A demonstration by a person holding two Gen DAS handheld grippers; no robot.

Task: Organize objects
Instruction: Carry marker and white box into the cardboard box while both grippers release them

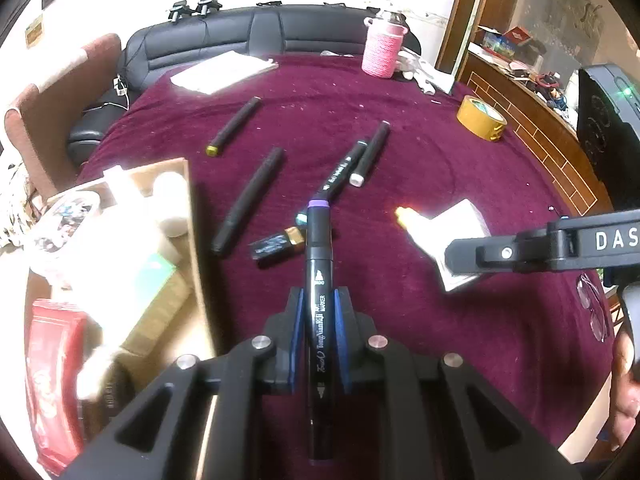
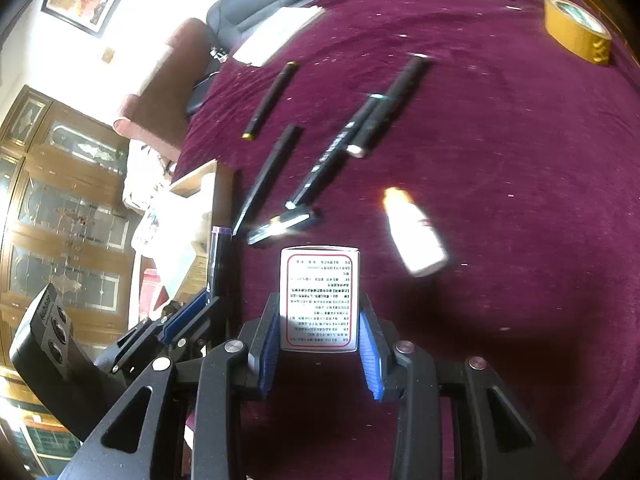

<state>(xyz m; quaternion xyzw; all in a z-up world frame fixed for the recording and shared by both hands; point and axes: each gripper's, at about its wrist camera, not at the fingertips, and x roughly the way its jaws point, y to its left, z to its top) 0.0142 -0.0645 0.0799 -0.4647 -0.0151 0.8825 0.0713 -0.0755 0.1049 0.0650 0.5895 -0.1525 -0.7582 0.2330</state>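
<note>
My left gripper [image 1: 319, 308] is shut on a black art marker [image 1: 318, 264] with a purple end, which lies along the fingers above the maroon tablecloth [image 1: 460, 360]. My right gripper [image 2: 319, 312] is shut on a small white box [image 2: 320, 296] with a red border and printed text. In the left wrist view that box [image 1: 466, 216] shows at the right. Several black markers [image 1: 250, 200] lie loose on the cloth, two of them side by side [image 1: 372, 152]. A white bottle [image 2: 416, 236] with an orange tip lies beside the box.
An open cardboard box [image 1: 194, 216] holding white items and a red packet [image 1: 52, 380] stands at the left. A yellow tape roll [image 1: 482, 118], a pink knitted cup [image 1: 382, 50] and a white pad [image 1: 224, 70] sit farther back. Spectacles [image 1: 594, 312] lie at the right edge.
</note>
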